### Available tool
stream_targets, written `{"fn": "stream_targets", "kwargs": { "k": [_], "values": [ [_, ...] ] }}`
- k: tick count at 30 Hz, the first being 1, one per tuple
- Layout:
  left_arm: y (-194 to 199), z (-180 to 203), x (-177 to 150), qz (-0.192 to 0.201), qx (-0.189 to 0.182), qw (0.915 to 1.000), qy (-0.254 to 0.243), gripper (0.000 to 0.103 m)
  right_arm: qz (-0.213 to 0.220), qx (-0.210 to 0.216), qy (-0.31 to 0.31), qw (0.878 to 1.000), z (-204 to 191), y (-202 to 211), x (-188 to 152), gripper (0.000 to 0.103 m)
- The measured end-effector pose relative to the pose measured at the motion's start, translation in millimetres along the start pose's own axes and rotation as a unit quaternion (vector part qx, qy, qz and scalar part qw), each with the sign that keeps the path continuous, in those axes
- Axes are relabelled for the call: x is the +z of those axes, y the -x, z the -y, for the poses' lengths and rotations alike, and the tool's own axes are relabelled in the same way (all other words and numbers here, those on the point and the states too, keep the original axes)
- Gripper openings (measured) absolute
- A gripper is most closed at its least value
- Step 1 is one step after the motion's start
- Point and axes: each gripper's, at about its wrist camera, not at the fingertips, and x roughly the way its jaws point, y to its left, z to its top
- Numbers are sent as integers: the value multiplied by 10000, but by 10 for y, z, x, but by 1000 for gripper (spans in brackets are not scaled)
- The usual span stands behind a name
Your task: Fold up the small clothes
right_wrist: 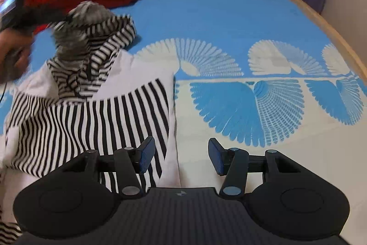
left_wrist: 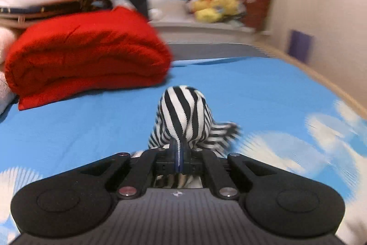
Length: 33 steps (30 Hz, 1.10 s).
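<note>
Low centre of the left wrist view, left hand-held gripper (left_wrist: 180,148) is clamped on a bunched fold of the striped shirt (left_wrist: 183,116), lifted off the blue bed (left_wrist: 91,121). Lower left of the right wrist view, rest of the shirt (right_wrist: 91,121) lies flat on the bed, with the right hand-held gripper (right_wrist: 181,156) parted and empty over its right edge. Fabric looks light, soft and limp, likely to sag, so best taken at hem or corner.

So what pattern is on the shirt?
Black and white stripes on the shirt, clearest in the right wrist view.
</note>
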Motion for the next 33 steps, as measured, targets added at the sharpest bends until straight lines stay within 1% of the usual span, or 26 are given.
{"fn": "stream_targets", "kwargs": {
  "k": [2, 3, 4, 5, 7, 8, 9, 10, 11, 12, 13, 14, 15, 16, 17, 18, 19, 22, 25, 27, 28, 29, 31, 32, 33],
  "values": [
    [662, 256, -314, -61, -298, 9994, -139, 1, 88, 16, -164, 9998, 30, 62, 27, 52],
    [931, 380, -496, -232, -475, 9984, -185, 1, 145, 46, -252, 9996, 42, 96, 40, 52],
    [1189, 499, -691, -524, -629, 9963, -270, 1, 197, 78, -328, 9992, 51, 127, 53, 52],
    [1383, 595, -853, -838, -688, 9934, -381, 2, 261, 112, -421, 9987, 56, 164, 62, 51],
    [1672, 709, -1108, -1523, -709, 9843, -546, 3, 408, 190, -578, 9973, 64, 237, 69, 50],
    [1779, 688, -1170, -1796, -687, 9803, -451, 4, 463, 239, -647, 9965, 69, 264, 69, 48],
    [1834, 605, -1172, -1933, -557, 9793, -218, 9, 502, 277, -732, 9957, 71, 286, 64, 47],
    [1871, 509, -1149, -1976, -386, 9794, 135, 15, 528, 327, -843, 9945, 82, 300, 59, 45],
    [1861, 375, -1094, -1947, -243, 9788, 583, 30, 535, 389, -955, 9932, 95, 307, 49, 45],
    [1857, 227, -1053, -1840, -153, 9765, 1112, 40, 521, 456, -1067, 9919, 105, 305, 36, 45],
    [1838, 103, -1036, -1728, -53, 9721, 1584, 42, 481, 529, -1191, 9903, 115, 291, 26, 44],
    [1791, -16, -1049, -1647, 83, 9640, 2085, 42, 418, 646, -1325, 9882, 119, 266, 15, 44],
    [1725, -117, -1077, -1583, 150, 9543, 2531, 42, 341, 791, -1462, 9855, 120, 233, 4, 44],
    [1635, -207, -1126, -1543, 126, 9434, 2933, 42, 247, 923, -1594, 9826, 115, 186, -8, 44],
    [1502, -304, -1129, -1633, 98, 9335, 3191, 42, 155, 1019, -1694, 9801, 95, 131, -20, 44],
    [1384, -322, -1182, -1841, 155, 9255, 3307, 41, 79, 1090, -1746, 9786, 68, 89, -32, 44],
    [1319, -326, -1227, -1940, 201, 9223, 3338, 41, -5, 1159, -1791, 9770, 29, 39, -51, 44],
    [1072, -327, -1372, -2127, 187, 9144, 3438, 41, -331, 1399, -1961, 9700, -87, -151, -97, 44],
    [912, -368, -1520, -2189, 363, 9043, 3648, 41, -611, 1548, -2064, 9642, -206, -319, -138, 44],
    [865, -355, -1663, -2310, 308, 8954, 3795, 41, -701, 1504, -2055, 9645, -296, -412, -161, 45],
    [834, -353, -1696, -2353, 233, 8921, 3849, 42, -716, 1473, -2025, 9655, -335, -459, -166, 45],
    [823, -347, -1733, -2378, 189, 8911, 3860, 42, -731, 1428, -1979, 9670, -379, -517, -176, 45],
    [744, -342, -1787, -2487, 308, 8903, 3803, 42, -797, 1319, -1869, 9702, -466, -614, -190, 45],
    [742, -349, -1811, -2521, 385, 8878, 3830, 42, -820, 1310, -1830, 9709, -498, -664, -189, 45],
    [728, -364, -1849, -2539, 410, 8836, 3912, 42, -841, 1289, -1802, 9715, -524, -716, -188, 45]
  ]
}}
